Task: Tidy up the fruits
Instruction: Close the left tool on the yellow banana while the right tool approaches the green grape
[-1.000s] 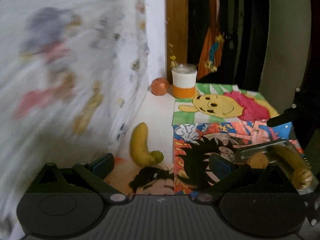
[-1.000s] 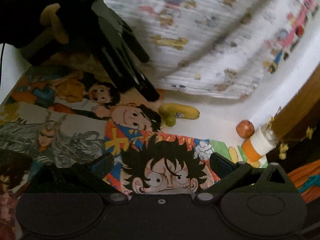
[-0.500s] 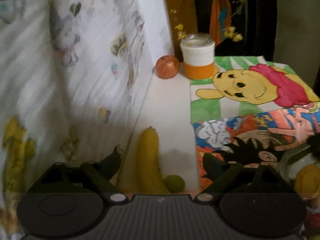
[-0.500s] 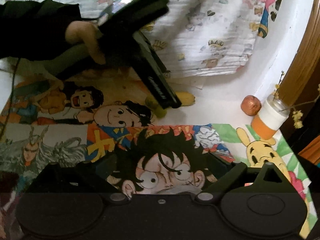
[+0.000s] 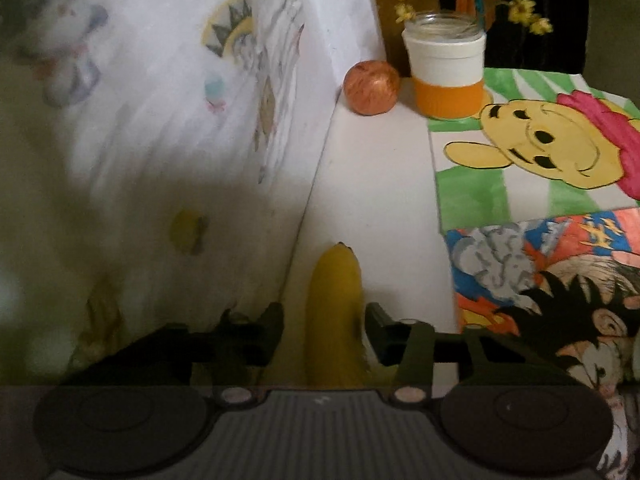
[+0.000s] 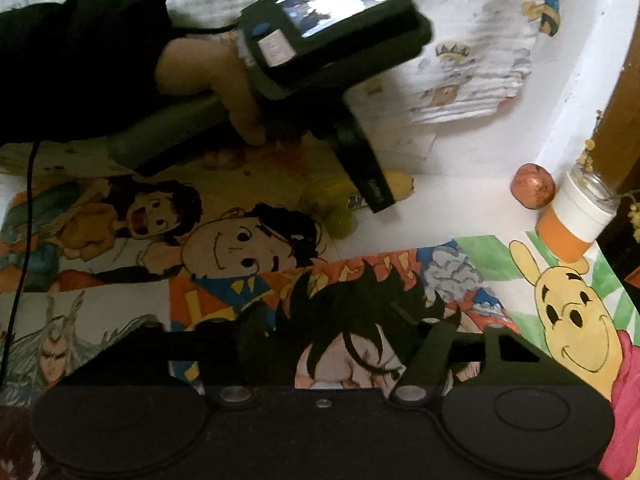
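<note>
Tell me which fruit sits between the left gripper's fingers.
The banana, lying by the cloth-covered wall with the left gripper straddling it. The round reddish fruit sits far off beside the jar.

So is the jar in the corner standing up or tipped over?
Upright. The jar stands on its orange base beside the reddish round fruit, open mouth facing up, with yellow flower sprigs above it.

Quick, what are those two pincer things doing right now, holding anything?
Left gripper: jaws have just been closing around the yellow banana; a gap still shows on each side, not yet gripped.
Right gripper: jaws have just been closing, nothing between them.
</note>
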`<state>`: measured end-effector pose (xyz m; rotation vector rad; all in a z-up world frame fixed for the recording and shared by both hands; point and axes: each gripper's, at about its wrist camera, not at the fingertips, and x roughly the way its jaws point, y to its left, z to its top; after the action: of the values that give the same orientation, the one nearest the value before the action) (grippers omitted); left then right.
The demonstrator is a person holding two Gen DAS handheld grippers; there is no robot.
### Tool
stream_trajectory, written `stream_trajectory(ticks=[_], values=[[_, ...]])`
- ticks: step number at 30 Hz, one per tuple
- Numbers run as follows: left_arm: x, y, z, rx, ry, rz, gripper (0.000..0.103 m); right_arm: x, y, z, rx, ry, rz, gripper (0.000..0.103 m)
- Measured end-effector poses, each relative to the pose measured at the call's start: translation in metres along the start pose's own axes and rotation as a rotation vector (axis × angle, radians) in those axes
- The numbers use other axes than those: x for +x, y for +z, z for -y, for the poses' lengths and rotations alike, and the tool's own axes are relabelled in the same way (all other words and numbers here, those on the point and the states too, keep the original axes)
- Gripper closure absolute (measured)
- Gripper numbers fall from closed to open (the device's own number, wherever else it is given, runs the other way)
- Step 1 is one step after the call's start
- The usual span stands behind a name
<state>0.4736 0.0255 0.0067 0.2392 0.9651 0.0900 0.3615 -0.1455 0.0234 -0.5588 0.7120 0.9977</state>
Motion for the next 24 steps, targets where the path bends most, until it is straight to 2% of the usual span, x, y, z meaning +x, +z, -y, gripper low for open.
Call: stream_trajectory(ticks=[4, 8, 10, 16, 24], values=[[0.007, 0.005, -0.004, -0.012, -0.032, -0.019, 0.06, 0.014, 0.007, -0.002, -0.014, 0.004, -0.004, 0.051], [0.011, 0.005, -0.006, 0.005, -0.05, -0.025, 0.065, 0.026, 0.011, -0.005, -0.036, -0.005, -0.002, 0.054], [0.012, 0.006, -0.008, 0.006, -0.062, -0.025, 0.067, 0.033, 0.012, -0.006, -0.049, -0.022, 0.001, 0.06], [0.011, 0.006, -0.007, 0.038, -0.078, -0.016, 0.067, 0.05, 0.016, -0.006, -0.054, -0.043, -0.011, 0.063], [0.01, 0.003, -0.007, 0.045, -0.081, 0.002, 0.068, 0.058, 0.014, 0.006, 0.002, -0.099, -0.013, 0.065]])
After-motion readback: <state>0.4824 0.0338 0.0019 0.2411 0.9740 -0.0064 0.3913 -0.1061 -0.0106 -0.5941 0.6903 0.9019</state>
